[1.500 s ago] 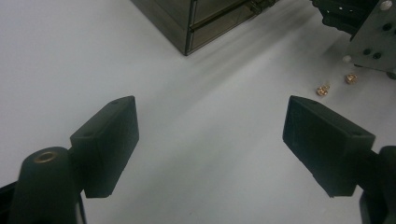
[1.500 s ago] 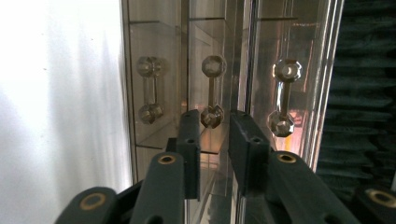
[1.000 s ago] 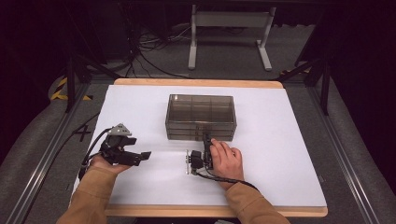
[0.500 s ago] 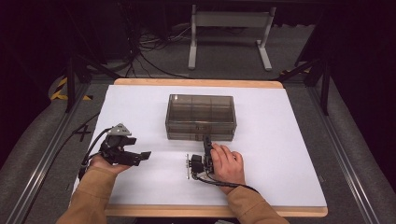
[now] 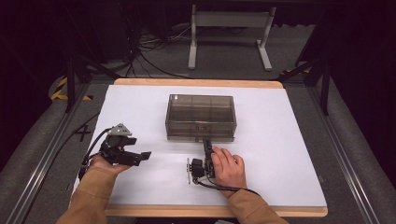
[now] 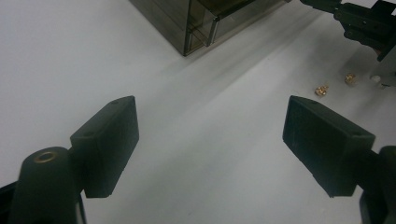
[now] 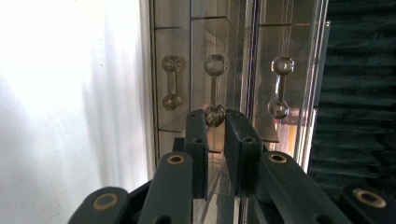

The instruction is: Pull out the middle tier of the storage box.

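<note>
I am at the grasp stage of opening a drawer in the smoky plastic drawer box [image 5: 201,116], which stands near the middle of the white table [image 5: 289,154]. My right gripper [image 5: 206,141] lies low on the table with its jaws pointing at the front face of the box. In the right gripper view the two jaws are drawn close together around the lower knob of a clear dumbbell-shaped handle [image 7: 215,88] on the box front. The pads sit against both sides of that knob, so I judge the handle pinched. Two similar handles flank it, one on either side.

My left gripper [image 5: 140,157] rests apart from the box, off to its left and nearer to me. Its jaws stand spread with nothing between them, as the left gripper view confirms; bare table lies between the pads. Two small brass parts [image 6: 335,85] lie on the table beyond it, near the right gripper.

The next move, in my judgement, calls for a straight pull toward me, in line with the drawer's travel. The pinch on the knob is narrow and the plastic looks smooth, so a pull off-axis could let the handle slip out. The box may also slide forward; the free left gripper is available to brace it.
</note>
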Available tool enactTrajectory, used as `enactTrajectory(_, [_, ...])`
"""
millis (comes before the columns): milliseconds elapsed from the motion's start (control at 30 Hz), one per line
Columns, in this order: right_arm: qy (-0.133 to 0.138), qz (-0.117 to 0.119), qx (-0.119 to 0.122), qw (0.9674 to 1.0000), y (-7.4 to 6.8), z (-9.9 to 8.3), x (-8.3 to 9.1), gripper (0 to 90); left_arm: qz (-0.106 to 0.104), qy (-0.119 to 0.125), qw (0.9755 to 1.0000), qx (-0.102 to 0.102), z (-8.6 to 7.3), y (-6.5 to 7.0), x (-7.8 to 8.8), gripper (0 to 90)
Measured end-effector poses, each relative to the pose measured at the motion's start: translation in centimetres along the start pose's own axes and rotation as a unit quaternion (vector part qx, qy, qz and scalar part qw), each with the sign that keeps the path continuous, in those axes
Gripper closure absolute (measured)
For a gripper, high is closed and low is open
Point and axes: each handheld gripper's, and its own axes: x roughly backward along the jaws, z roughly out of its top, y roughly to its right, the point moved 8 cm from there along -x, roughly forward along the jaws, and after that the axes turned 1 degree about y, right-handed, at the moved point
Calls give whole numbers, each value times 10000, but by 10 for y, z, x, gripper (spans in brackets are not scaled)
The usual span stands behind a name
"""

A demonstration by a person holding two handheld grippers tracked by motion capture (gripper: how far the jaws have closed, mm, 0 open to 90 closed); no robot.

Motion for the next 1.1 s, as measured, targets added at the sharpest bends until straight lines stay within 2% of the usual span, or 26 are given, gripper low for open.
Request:
enactTrajectory(300, [80,28,-49,10000,0,-1,0,791,-22,-22,10000,14,0,0,-1,189])
enactTrajectory(567, [223,229,-238,9992,1,-8,7,735,-31,-29,10000,15,1,0,-2,188])
enactTrajectory(733, [476,467,-538,9963,3,-12,12,727,-70,-24,10000,-34,5,0,-4,189])
enactTrajectory(833, [524,519,-510,9960,3,-15,14,718,-66,-21,10000,-16,6,1,-5,189])
enactTrajectory(900, [560,654,-584,9946,2,-18,15,708,-77,-1,10000,-39,7,0,-7,189])
enactTrajectory(1033, [603,774,-695,9927,2,-23,19,705,-112,-12,9999,-46,10,2,-9,189])
enactTrajectory(1067, [675,926,-872,9896,3,-27,22,706,-121,-20,9999,-49,10,2,-9,189])
enactTrajectory(1100, [675,926,-872,9896,3,-27,22,706,-127,-31,9999,-84,11,2,-9,189])
